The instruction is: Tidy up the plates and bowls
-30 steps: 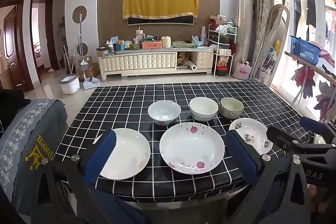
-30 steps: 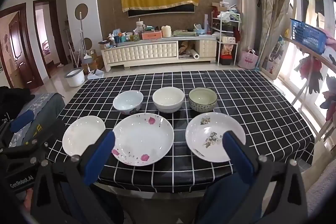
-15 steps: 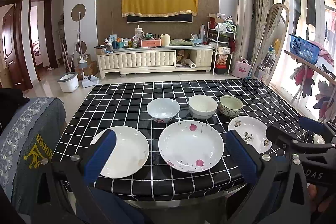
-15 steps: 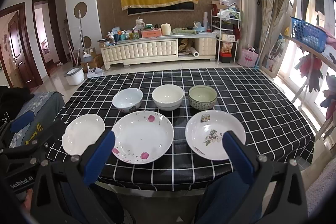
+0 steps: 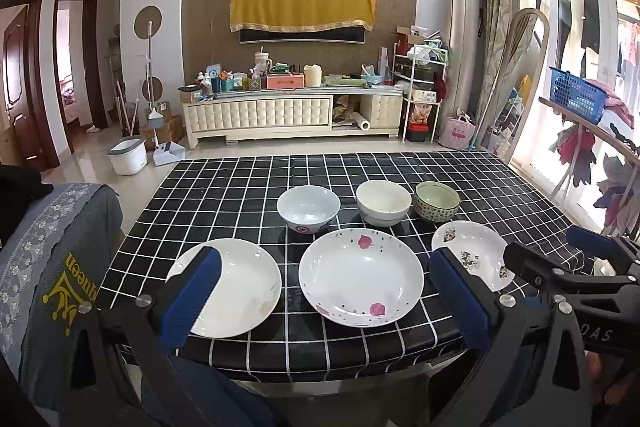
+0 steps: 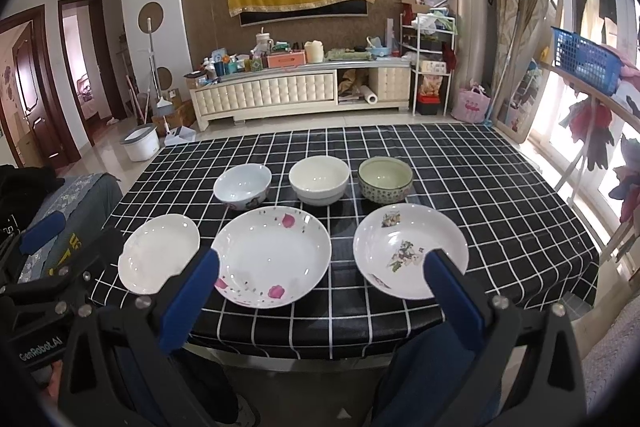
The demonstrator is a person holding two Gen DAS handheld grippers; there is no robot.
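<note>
Crockery sits in two rows on the black checked tablecloth in front of me. Nearest the table edge I see three plates: a plain white plate on the left, a petal-print plate in the middle, and a floral plate on the right, each apart from its neighbour. Behind them stand three bowls, upright: a pale blue bowl, a cream bowl and a green patterned bowl; the cream and green ones are just beside each other.

My left gripper hangs above the near edge with its blue pads spread wide and released, framing the petal-print plate and overlapping the white plate's rim in view, gripping nothing. My right gripper is likewise spread and empty, one pad over the gap between the white and petal plates, the other over the floral plate's near rim. Whether either touches the crockery I cannot tell
</note>
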